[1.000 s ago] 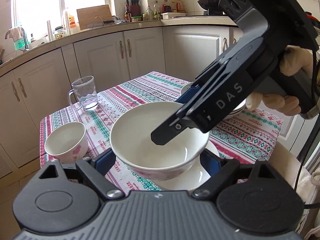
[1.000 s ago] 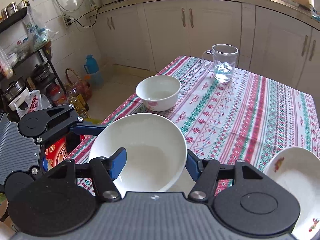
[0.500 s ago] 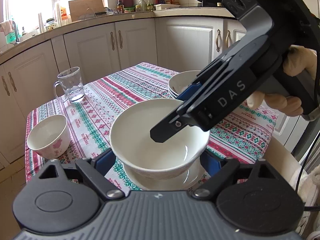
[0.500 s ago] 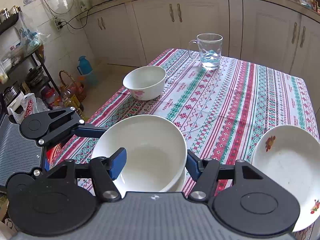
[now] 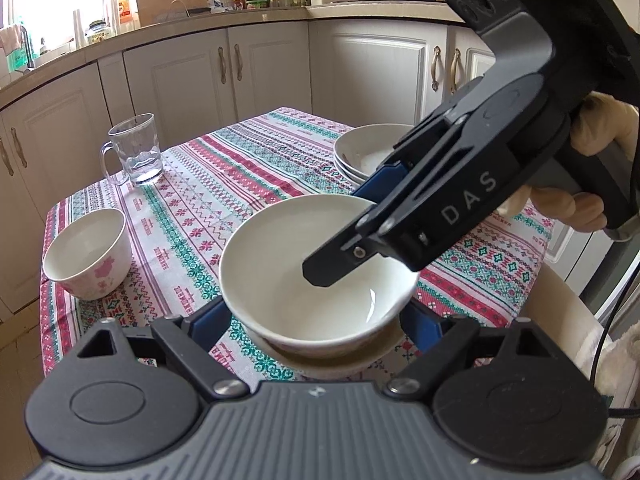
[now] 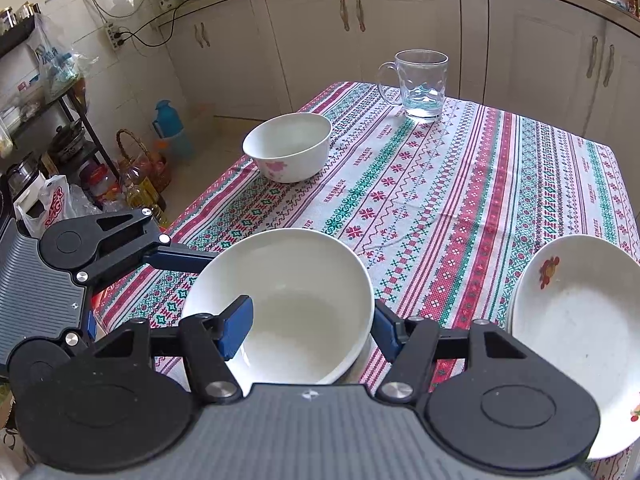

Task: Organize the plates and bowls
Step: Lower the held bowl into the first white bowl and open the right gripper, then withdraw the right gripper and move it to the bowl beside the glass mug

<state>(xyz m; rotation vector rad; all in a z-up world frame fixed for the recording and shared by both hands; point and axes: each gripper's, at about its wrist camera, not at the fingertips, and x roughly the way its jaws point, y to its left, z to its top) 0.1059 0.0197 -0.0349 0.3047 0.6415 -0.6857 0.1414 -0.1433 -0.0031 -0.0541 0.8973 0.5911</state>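
Observation:
A big white bowl (image 5: 304,280) sits on a white plate (image 5: 340,360) at the near table edge; it also shows in the right wrist view (image 6: 288,300). My left gripper (image 5: 316,320) is open, its blue pads on either side of the bowl. My right gripper (image 6: 312,326) is open, one finger inside the bowl and one outside its rim; it shows in the left wrist view (image 5: 360,220). A small bowl with pink flowers (image 5: 86,260) stands to the left, and shows in the right wrist view (image 6: 288,146). Stacked white plates (image 5: 368,152) lie at the back right, and show in the right wrist view (image 6: 576,340).
A glass mug (image 5: 136,150) stands at the far left corner of the patterned tablecloth (image 5: 248,168). White kitchen cabinets (image 5: 192,72) run behind the table. Bottles and bags (image 6: 132,184) stand on the floor beside the table.
The big bowl has come down onto the plate at the near edge. Both grippers have moved with it; the rest of the table looks unmoved.

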